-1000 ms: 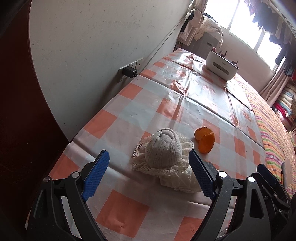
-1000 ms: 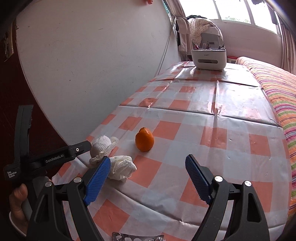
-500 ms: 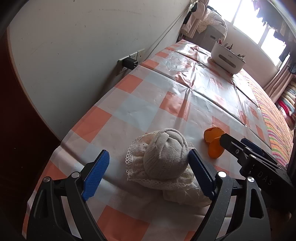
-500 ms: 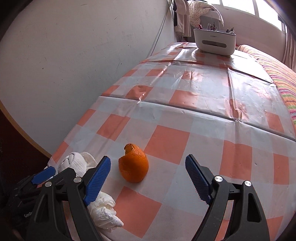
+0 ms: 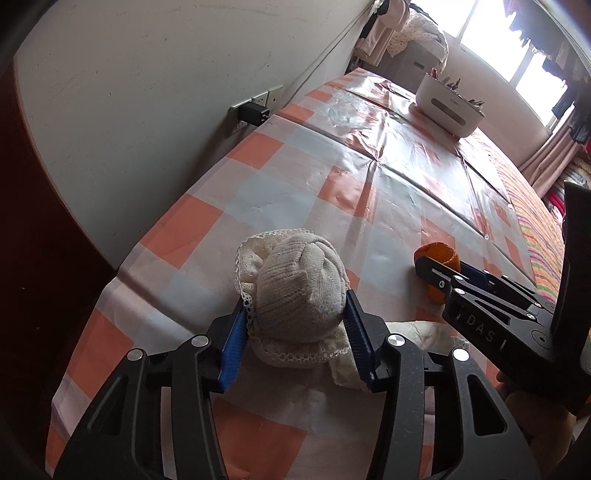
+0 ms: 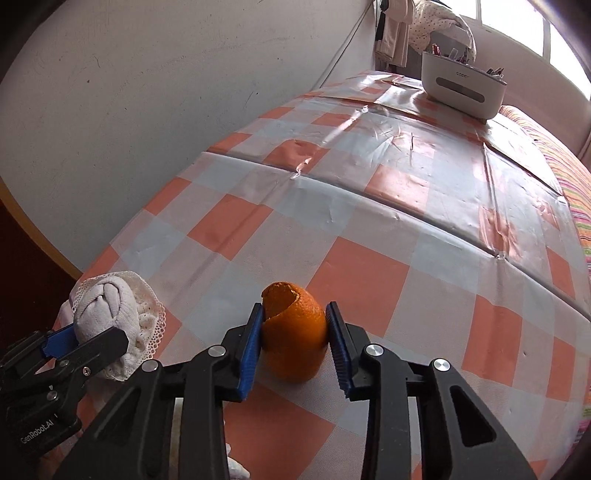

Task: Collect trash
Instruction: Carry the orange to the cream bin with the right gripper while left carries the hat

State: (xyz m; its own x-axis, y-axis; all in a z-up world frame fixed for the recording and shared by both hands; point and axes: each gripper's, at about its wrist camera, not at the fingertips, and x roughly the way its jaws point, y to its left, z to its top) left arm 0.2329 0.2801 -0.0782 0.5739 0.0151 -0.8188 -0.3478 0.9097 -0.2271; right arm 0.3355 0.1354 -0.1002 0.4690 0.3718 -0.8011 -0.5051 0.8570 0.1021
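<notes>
Lace-edged sock ball [image 5: 301, 284] touches crumpled tissue [image 5: 424, 332]; orange peel [image 6: 293, 338] near.

Worktop [image 5: 280, 206]: long, under a glossy checked cloth of orange, pale blue and white squares, creased along its folds. Wall [image 5: 147, 81]: plain off-white, scuffed, along the worktop's left edge; a dark reddish panel [image 5: 33, 206] adjoins it nearer the camera. Wall socket [image 5: 258, 107]: double plate with a black plug fitted. White caddy [image 6: 461, 85]: at the far end (holding small items, too small to tell). Striped bedcover [image 5: 532, 221]: multicoloured, to the right. Windows [image 5: 491, 40]: far end, bright daylight; hanging clothes [image 5: 391, 29] beside them.
</notes>
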